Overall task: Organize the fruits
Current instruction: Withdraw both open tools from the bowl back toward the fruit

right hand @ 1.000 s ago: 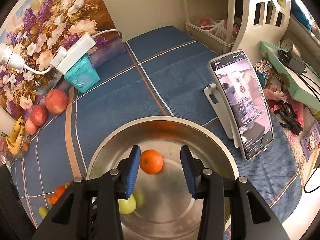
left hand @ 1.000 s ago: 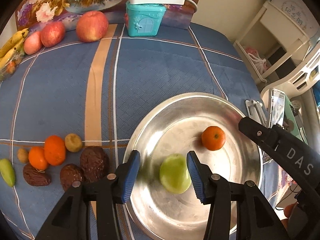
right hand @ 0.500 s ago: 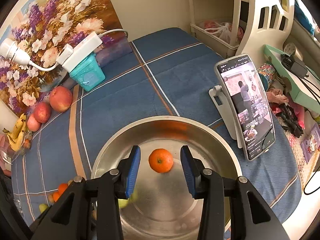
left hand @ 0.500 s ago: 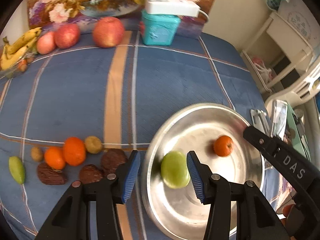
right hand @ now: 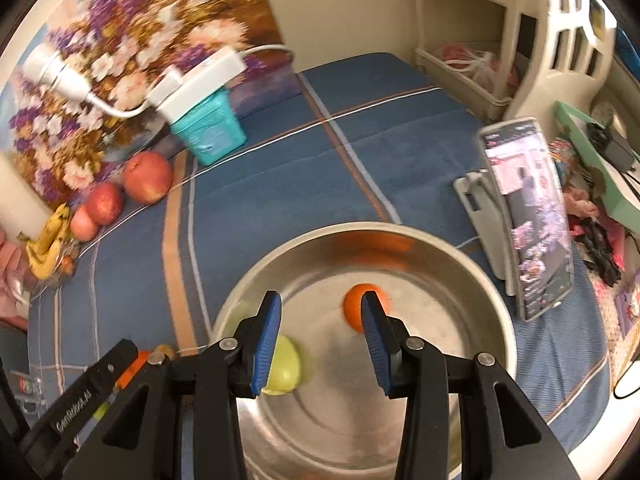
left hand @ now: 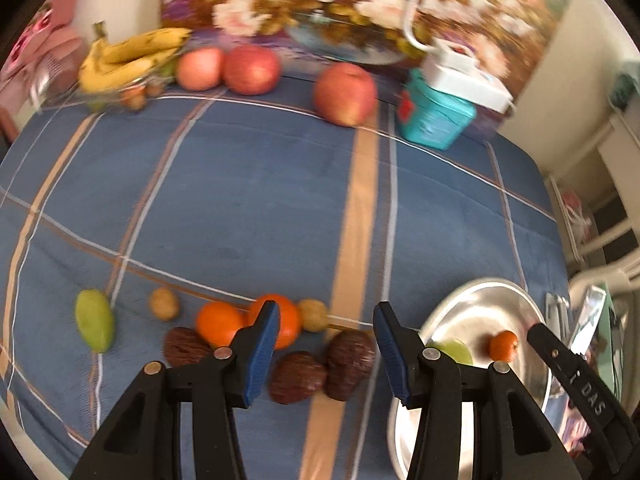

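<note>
Green fruit on cloth [left hand: 95, 320]: far left, lower half of the left wrist view.
Loose fruit cluster [left hand: 256, 326]: oranges, small tan fruits and dark brown ones, lower centre.
Left gripper [left hand: 325, 346]: wide apart, empty, above that cluster.
Metal bowl [left hand: 532, 364]: lower right, containing a green fruit [left hand: 454, 350] and small orange [left hand: 504, 345].
Right gripper [right hand: 318, 340]: wide apart, empty, over the bowl.
Phone [right hand: 528, 220]: upright, right side of the right wrist view.
</note>
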Tool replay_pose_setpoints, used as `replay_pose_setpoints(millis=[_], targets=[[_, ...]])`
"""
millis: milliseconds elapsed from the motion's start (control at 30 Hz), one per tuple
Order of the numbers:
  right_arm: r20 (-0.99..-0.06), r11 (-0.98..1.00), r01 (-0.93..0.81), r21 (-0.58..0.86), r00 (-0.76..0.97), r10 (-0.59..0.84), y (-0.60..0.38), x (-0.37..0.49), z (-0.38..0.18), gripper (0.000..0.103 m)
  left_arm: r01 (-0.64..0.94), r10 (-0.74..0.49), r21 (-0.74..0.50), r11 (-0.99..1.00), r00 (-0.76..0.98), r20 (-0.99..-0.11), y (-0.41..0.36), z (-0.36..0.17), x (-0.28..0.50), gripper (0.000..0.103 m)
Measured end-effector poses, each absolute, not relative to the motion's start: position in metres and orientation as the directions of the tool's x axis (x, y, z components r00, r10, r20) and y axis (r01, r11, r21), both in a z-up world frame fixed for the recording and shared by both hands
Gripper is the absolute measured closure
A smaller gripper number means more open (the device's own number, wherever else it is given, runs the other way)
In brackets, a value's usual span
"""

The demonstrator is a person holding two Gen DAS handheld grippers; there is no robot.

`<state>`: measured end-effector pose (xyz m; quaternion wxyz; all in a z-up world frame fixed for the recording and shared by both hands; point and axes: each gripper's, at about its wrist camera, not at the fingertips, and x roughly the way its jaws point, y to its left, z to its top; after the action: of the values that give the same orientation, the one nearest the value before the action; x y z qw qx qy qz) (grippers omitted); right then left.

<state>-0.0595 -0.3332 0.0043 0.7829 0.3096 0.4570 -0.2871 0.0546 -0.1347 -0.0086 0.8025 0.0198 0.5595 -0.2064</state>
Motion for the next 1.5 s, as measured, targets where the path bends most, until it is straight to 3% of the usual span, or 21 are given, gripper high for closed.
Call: replay_pose_setpoints(millis=[233, 300, 333, 367, 733, 800, 833, 867, 1233, 1500], targets=[[-0.894, 0.673, 0.704, 0.226, 0.424, -0.143, -0.324, -0.051, 0.007, 0.061, 0.311, -0.297, -0.204, 0.928, 0.286, -0.911, -0.123, -0.012, 0.061, 0.049], [-0.898, 0.68, 0.699, 0.221, 0.418, -0.138, -0.324, -0.049, 0.006, 0.053, 0.31, -0.29, -0.198, 0.93, 0.285, -0.914, -0.124, -0.013, 0.061, 0.031], [-0.901, 0.681, 0.701, 0.212, 0.41, -0.141, -0.324, -0.049, 0.005, 0.038, 0.304, -0.276, -0.185, 0.934, 0.288, -0.917, -0.124, -0.014, 0.062, 0.024], [-0.904, 0.681, 0.703, 0.205, 0.403, -0.144, -0.325, -0.048, 0.003, 0.032, 0.302, -0.262, -0.172, 0.938, 0.29, -0.92, -0.125, -0.015, 0.062, 0.023], [-0.921, 0.71, 0.688, 0.15, 0.359, -0.153, -0.322, -0.046, -0.003, 0.023, 0.285, -0.193, -0.106, 0.953, 0.295, -0.936, -0.124, -0.02, 0.065, 0.014], [-0.922, 0.712, 0.687, 0.142, 0.353, -0.158, -0.322, -0.045, -0.004, 0.015, 0.279, -0.183, -0.097, 0.955, 0.303, -0.935, -0.123, -0.02, 0.067, 0.009], [-0.922, 0.715, 0.686, 0.135, 0.351, -0.162, -0.322, -0.045, -0.004, 0.006, 0.277, -0.177, -0.09, 0.957, 0.307, -0.935, -0.122, -0.02, 0.068, 0.0], [-0.92, 0.719, 0.684, 0.126, 0.351, -0.173, -0.321, -0.044, -0.003, 0.004, 0.276, -0.17, -0.08, 0.958, 0.316, -0.933, -0.122, -0.02, 0.068, 0.0], [-0.896, 0.757, 0.642, 0.121, 0.4, -0.196, -0.308, -0.036, 0.009, 0.004, 0.269, -0.12, -0.006, 0.963, 0.411, -0.904, -0.113, -0.008, 0.066, 0.0], [-0.892, 0.775, 0.614, 0.15, 0.422, -0.162, -0.299, -0.03, 0.01, 0.004, 0.261, -0.128, -0.02, 0.965, 0.402, -0.907, -0.098, -0.006, 0.069, 0.0]])
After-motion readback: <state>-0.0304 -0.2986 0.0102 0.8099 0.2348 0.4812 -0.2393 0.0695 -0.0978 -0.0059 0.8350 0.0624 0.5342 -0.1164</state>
